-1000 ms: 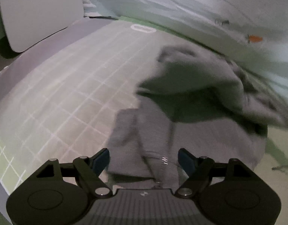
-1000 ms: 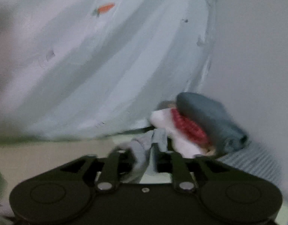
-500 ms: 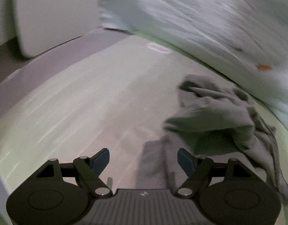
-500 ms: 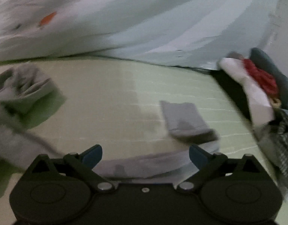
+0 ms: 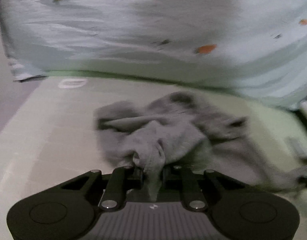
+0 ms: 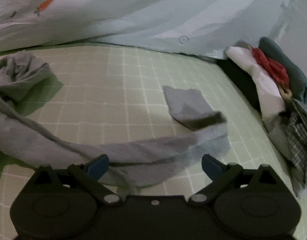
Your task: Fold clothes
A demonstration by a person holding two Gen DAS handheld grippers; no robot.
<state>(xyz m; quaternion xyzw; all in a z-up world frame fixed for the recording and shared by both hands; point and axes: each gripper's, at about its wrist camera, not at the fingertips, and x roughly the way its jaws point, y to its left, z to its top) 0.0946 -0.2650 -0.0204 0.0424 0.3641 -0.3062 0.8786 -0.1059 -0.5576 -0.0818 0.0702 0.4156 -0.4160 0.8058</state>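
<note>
A crumpled grey garment lies on the pale green checked bed sheet. My left gripper is closing, and a bunched fold of the grey cloth sits pinched between its pads. In the right wrist view the same grey garment stretches in a long band across the sheet, its sleeve end folded back at the right. My right gripper stands wide open just above that band, with cloth lying below the gap and neither pad touching it.
A pale blue quilt with orange carrot prints is heaped along the far side of the bed. At the right edge lies a pile of other clothes: white, red, teal and checked pieces. A white round label sits on the sheet.
My left gripper went from open to closed on a fold of the grey garment and swung right. My right gripper let go of the grey cloth, opened wide and dropped lower over the bed.
</note>
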